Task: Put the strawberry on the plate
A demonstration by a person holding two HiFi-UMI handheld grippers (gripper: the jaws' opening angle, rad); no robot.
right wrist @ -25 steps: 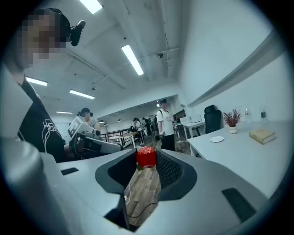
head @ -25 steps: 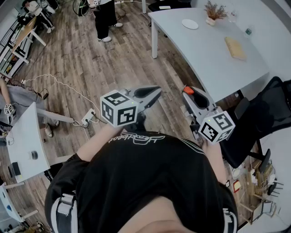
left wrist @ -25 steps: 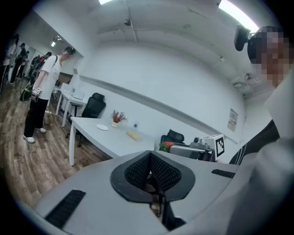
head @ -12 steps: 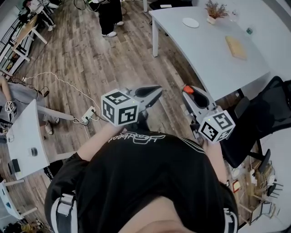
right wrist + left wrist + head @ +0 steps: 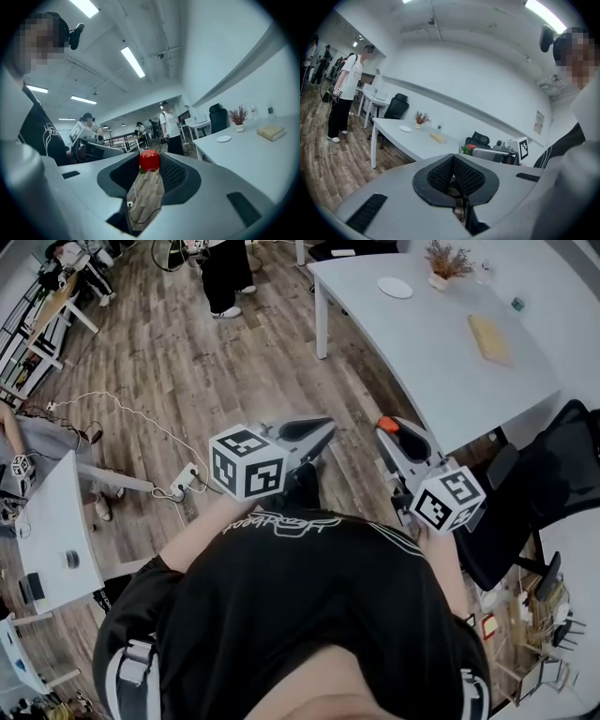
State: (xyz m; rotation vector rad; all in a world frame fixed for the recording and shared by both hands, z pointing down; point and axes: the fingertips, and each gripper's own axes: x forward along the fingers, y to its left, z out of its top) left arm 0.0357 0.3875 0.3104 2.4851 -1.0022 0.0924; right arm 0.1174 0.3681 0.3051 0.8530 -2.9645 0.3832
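At the far left a small white desk (image 5: 52,521) stands on the wooden floor (image 5: 187,362). A pale cable (image 5: 131,418) trails across the boards to a power strip (image 5: 183,482). Further back, a standing person (image 5: 220,277) in dark trousers is on the floor near the top edge.

The left claw (image 5: 317,432) is held out in front of the wearer's black shirt, above the floor. Its marker cube (image 5: 246,463) sits just behind the jaws. In the left gripper view the ribbed pads (image 5: 440,171) meet at the tip, so this claw is clenched with nothing in it.

Just to its right, the right claw (image 5: 386,427) is held beside it at about the same height. It grasps the strawberry (image 5: 149,160), which is pinched between the tips of the pads and shows red against the room behind. It hangs over the floor, near the closest edge of the white worktop (image 5: 422,343) but not above it.

The plate (image 5: 395,287) lies near the worktop's far end, well apart from the strawberry. Beside the plate stands a potted plant (image 5: 443,262), and nearer the wearer lies a tan block (image 5: 491,338). A black office chair (image 5: 553,474) stands at the far right, beside the worktop's near end.
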